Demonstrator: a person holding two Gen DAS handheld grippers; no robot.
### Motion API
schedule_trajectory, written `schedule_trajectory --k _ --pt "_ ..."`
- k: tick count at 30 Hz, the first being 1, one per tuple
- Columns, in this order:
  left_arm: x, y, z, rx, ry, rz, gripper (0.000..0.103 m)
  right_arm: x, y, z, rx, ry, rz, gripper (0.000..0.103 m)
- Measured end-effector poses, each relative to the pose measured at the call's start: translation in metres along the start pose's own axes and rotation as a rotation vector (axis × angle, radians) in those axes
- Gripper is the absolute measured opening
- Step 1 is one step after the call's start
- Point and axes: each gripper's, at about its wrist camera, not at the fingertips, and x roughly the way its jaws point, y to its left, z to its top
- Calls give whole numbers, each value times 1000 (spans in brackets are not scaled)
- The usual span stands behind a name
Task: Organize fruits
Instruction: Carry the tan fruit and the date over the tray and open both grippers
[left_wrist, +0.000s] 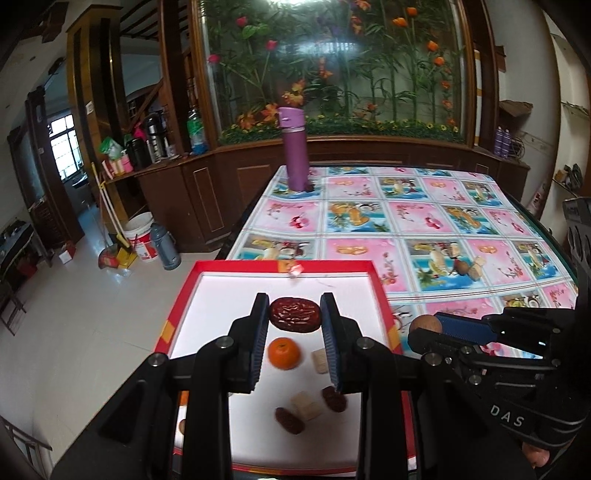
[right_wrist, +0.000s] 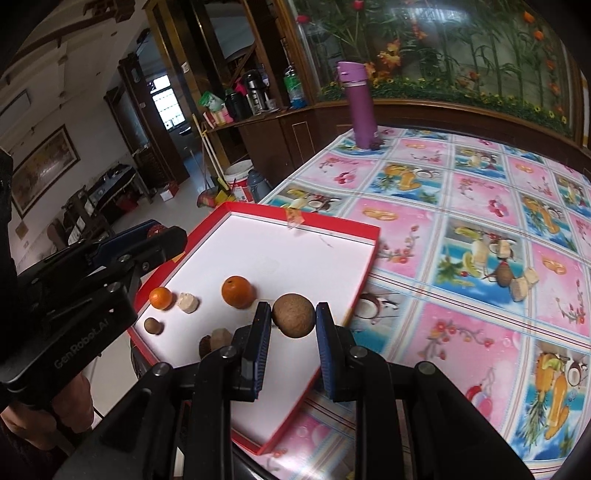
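A red-rimmed white tray (left_wrist: 380, 291) (right_wrist: 369, 258) lies at the table's near left corner. My left gripper (left_wrist: 294, 312) is shut on a wrinkled dark red date (left_wrist: 294, 315) and holds it above the tray. My right gripper (right_wrist: 293, 314) is shut on a round brown fruit (right_wrist: 294, 315) over the tray's right edge; it also shows in the left wrist view (left_wrist: 424, 325). In the tray lie an orange (left_wrist: 283, 353) (right_wrist: 237, 291), a smaller orange (right_wrist: 160, 298), pale chunks (left_wrist: 306, 405), dark dates (left_wrist: 289, 420) and a small brown fruit (right_wrist: 152, 325).
A purple bottle (left_wrist: 295, 147) (right_wrist: 360, 103) stands at the table's far left corner. The table (left_wrist: 424, 214) carries a pink and blue fruit-print cloth. The floor drops off left of the tray, with a white bucket (left_wrist: 142, 236) and a grey flask (left_wrist: 166, 247).
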Motion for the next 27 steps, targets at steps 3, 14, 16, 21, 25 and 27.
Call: schedule_trajectory --k 3,14,16,21,25,27 --pt "3 9 -4 -11 8 13 30 6 8 1 -7 11 7 23" --pt "20 33 -19 -47 54 44 30 34 27 2 -31 58 25 23" --pt "24 37 -22 -52 64 48 30 39 29 2 -35 64 26 23" --pt "32 44 -25 -62 83 61 30 48 32 3 -39 78 27 23" --pt "38 49 -28 -68 97 66 30 54 29 4 -28 86 22 23" --pt "41 50 -28 -67 101 70 30 56 27 4 -19 88 21 23"
